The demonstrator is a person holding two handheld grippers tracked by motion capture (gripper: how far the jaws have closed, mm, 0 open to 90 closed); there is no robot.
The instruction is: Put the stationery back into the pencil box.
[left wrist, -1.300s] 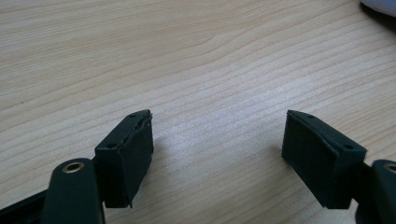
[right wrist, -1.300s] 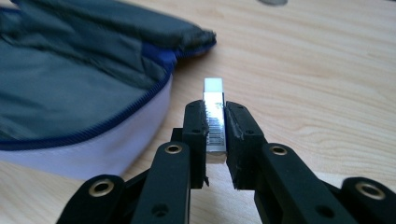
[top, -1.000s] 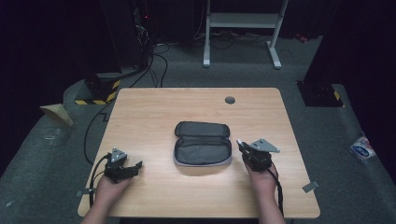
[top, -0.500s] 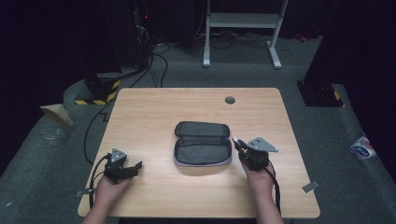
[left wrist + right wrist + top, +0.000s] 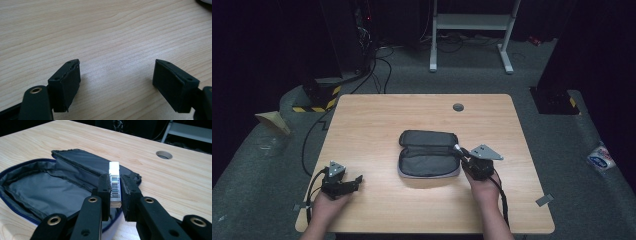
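A dark grey pencil case [image 5: 429, 155] lies unzipped and open at the middle of the wooden table [image 5: 377, 115]; its lining [image 5: 50, 187] faces up. My right gripper [image 5: 458, 149] is at the case's right end, shut on a small white block with a barcode label [image 5: 114, 182], which stands up between the jaws over the case's zipper edge. My left gripper [image 5: 358, 181] rests low over bare wood near the front left, far from the case. Its jaws have just been opening a little further and stand wide open [image 5: 116, 77], with nothing between them.
A round cable hole [image 5: 458, 107] sits near the table's far edge. Beyond the table, cables and a white metal frame [image 5: 472, 22] are on the floor, with a yellow-black striped base [image 5: 319, 97] at the far left. Bare wood surrounds the case.
My right hand has shifted slightly left toward the case's right end with the white block still held. The left hand has stayed in place.
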